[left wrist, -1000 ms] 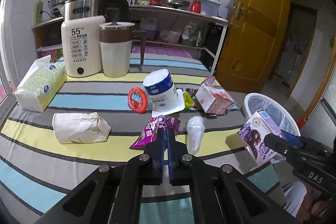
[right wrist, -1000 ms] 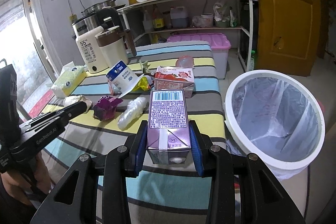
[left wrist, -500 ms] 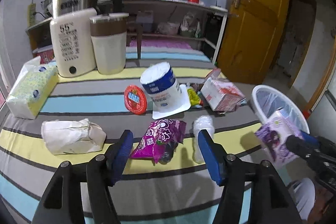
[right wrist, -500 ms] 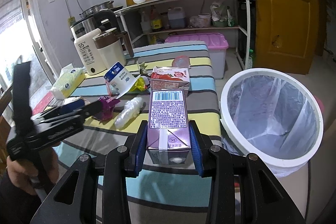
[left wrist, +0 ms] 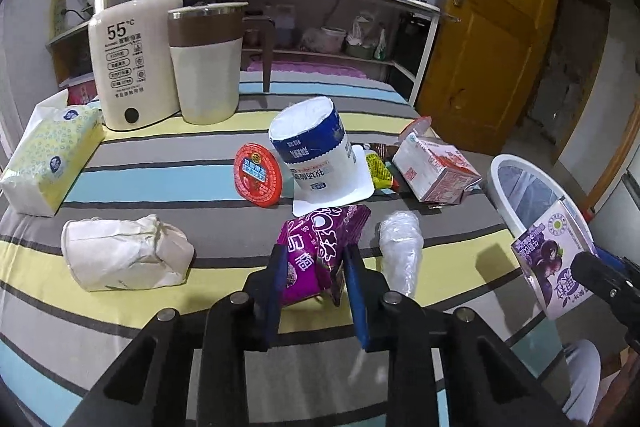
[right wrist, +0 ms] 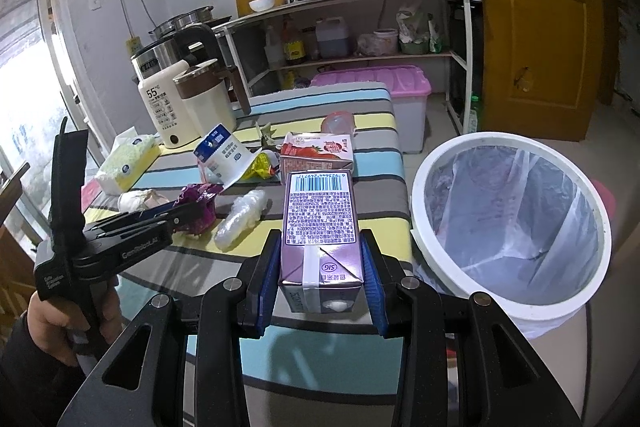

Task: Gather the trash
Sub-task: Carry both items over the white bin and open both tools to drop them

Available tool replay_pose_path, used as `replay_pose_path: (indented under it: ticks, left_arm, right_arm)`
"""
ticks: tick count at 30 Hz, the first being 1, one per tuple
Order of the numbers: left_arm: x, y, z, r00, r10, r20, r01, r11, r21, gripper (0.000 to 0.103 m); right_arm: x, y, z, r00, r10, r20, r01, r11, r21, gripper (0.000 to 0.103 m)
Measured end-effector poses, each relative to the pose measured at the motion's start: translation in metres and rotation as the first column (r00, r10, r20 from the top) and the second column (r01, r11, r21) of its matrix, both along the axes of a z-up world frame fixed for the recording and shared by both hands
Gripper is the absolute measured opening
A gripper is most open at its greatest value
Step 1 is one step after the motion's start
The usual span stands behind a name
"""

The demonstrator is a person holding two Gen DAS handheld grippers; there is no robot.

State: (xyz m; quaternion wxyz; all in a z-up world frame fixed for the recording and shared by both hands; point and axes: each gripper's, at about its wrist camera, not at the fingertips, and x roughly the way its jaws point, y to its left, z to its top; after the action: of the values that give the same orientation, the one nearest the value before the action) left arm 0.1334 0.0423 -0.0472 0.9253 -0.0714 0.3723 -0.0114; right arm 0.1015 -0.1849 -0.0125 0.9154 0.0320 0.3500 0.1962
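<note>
The bin stands open-mouthed just beside the table edge, nothing across its rim. On the table, a plastic cup lies just right of the purple wrapper, the yogurt tub and red lid close behind it, and a crumpled paper bag to the left with bare cloth between. Kettles block the far left corner.

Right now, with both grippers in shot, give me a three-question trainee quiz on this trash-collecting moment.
1. True or false: the right gripper is empty.
2. What lies between the left gripper's fingers?
A. red lid
B. purple snack bag
C. tissue pack
3. Fill in: the white bin stands to the ____ of the purple milk carton in the right wrist view.

Key: 1 false, it grips the carton; 2 B; 3 right.
</note>
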Motion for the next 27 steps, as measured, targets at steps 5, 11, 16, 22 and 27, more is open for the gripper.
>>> replay_pose_path:
  ticks: [5, 11, 16, 22, 27]
  left_arm:
    - [-0.009, -0.003, 0.013, 1.000, -0.003, 0.028, 0.003, 1.000, -0.016, 0.028]
    - [-0.016, -0.026, 0.038, 0.995, -0.065, 0.079, 0.068, 0.997, -0.044, 0.028]
    - [-0.008, -0.062, 0.049, 0.984, -0.149, 0.096, 0.155, 0.986, -0.056, 0.028]
    - [0.005, -0.114, 0.050, 0.959, -0.267, 0.094, 0.272, 0.961, -0.052, 0.028]
    - [0.020, -0.153, 0.043, 0.933, -0.352, 0.072, 0.357, 0.931, -0.074, 0.028]
  right_arm:
    - [-0.003, -0.004, 0.004, 1.000, -0.008, 0.011, 0.008, 1.000, 0.004, 0.039]
    - [-0.002, -0.018, 0.007, 0.999, -0.040, 0.022, 0.040, 0.999, 0.005, 0.039]
    - [-0.001, -0.037, 0.010, 0.996, -0.086, 0.031, 0.086, 0.996, -0.002, 0.039]
    - [0.002, -0.072, 0.010, 0.985, -0.168, 0.035, 0.169, 0.986, -0.013, 0.039]
    - [0.006, -0.102, 0.006, 0.972, -0.235, 0.024, 0.235, 0.972, -0.020, 0.039]
